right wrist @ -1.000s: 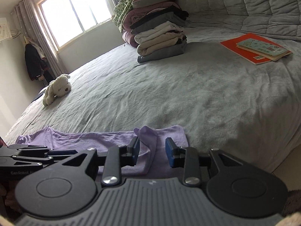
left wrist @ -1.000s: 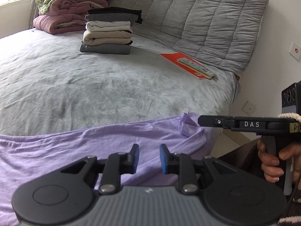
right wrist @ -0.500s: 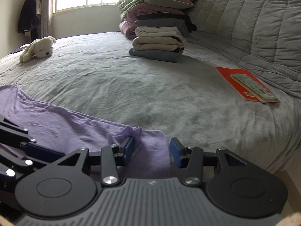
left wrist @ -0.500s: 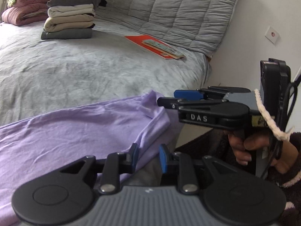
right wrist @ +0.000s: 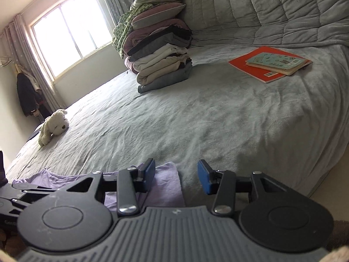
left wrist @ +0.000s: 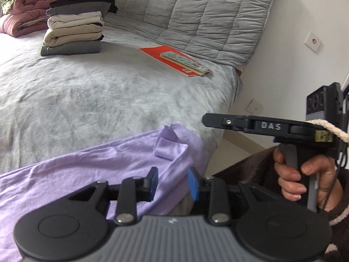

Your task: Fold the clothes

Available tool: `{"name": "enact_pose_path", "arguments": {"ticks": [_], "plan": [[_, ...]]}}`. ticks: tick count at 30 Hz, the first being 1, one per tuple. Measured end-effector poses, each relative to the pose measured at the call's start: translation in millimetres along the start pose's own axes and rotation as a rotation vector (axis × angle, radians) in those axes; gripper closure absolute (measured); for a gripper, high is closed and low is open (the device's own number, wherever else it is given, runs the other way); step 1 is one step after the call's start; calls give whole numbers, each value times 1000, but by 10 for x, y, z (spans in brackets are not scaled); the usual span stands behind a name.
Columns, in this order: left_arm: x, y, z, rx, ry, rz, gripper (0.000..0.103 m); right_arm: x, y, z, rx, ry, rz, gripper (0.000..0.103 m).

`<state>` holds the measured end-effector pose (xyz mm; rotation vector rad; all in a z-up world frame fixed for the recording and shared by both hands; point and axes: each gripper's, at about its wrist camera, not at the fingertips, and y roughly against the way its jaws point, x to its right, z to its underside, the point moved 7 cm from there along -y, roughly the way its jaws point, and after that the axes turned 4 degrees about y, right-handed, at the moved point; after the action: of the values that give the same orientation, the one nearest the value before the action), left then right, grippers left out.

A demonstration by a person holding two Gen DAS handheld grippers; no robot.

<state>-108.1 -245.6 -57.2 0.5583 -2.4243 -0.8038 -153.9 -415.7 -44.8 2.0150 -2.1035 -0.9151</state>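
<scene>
The left gripper is pointing down toward the near edge, and its jaws are opening with purple cloth lying between them. The right gripper is standing with its blue pads well apart, gripping nothing. A hand in a dark fuzzy sleeve is squeezing its handle.

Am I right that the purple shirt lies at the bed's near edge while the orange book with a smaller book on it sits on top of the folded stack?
Not quite: the right wrist view shows the orange book lying on the bed, apart from the folded stack. The purple shirt is at the near edge.
</scene>
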Motion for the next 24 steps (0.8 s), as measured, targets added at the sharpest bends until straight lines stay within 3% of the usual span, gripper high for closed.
{"name": "enact_pose_path", "arguments": {"ticks": [4,12,18,24], "plan": [[4,-135,-41,-28,32,62,69,1,2,12,-11,-39,-62,56],[335,-402,-85,-38,-8,154,69,197,7,40,-79,-351,-295,56],[611,-421,-20,-53,-60,263,66,292,15,45,-101,-443,-312,56],[436,-245,-74,-22,-52,192,66,316,19,63,-106,-427,-273,56]]}}
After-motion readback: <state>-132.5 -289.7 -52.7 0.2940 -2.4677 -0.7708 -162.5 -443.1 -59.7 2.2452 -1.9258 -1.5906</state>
